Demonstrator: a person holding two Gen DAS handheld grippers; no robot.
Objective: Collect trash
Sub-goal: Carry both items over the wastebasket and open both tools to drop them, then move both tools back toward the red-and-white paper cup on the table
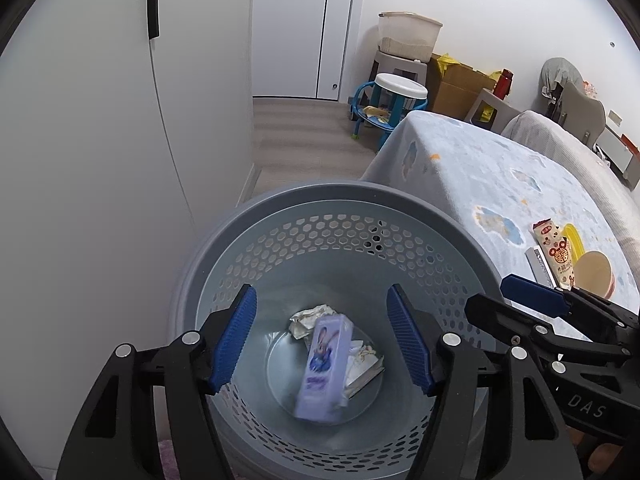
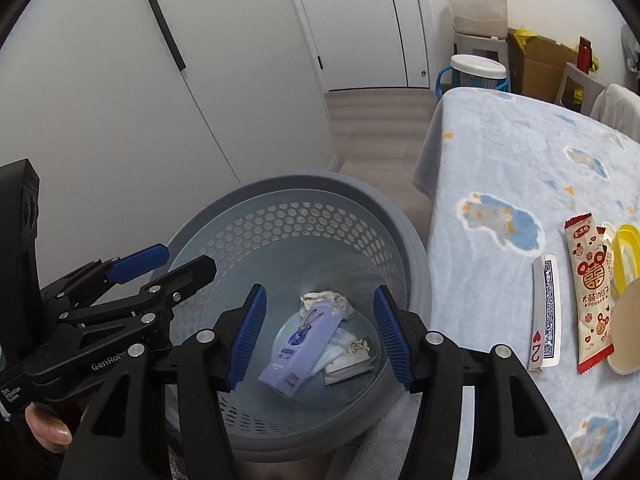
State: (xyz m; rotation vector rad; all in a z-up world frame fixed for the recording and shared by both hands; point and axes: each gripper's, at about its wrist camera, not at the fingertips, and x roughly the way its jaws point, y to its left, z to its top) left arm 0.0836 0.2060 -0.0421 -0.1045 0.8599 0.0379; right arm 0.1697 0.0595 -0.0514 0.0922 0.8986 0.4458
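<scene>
A grey perforated trash basket (image 1: 280, 200) (image 2: 416, 240) stands on the floor beside the bed. Inside lie a purple box (image 1: 324, 364) (image 2: 308, 344), crumpled paper (image 1: 308, 318) (image 2: 326, 300) and a flat wrapper (image 2: 348, 364). My left gripper (image 1: 322, 340) is open and empty above the basket mouth. My right gripper (image 2: 320, 332) is open and empty above it too. On the blue blanket (image 2: 500, 152) lie a red-and-cream snack packet (image 1: 554, 254) (image 2: 592, 296), a playing card (image 2: 544, 316) (image 1: 540, 266), a yellow lid (image 2: 626, 256) and a beige round lid (image 1: 594, 276) (image 2: 628, 328).
White wardrobe doors (image 1: 100, 140) stand left of the basket. A stool (image 1: 400, 88), a storage bin (image 1: 408, 36) and cardboard boxes (image 1: 456, 84) are at the far wall. A grey chair (image 1: 580, 108) is at the right.
</scene>
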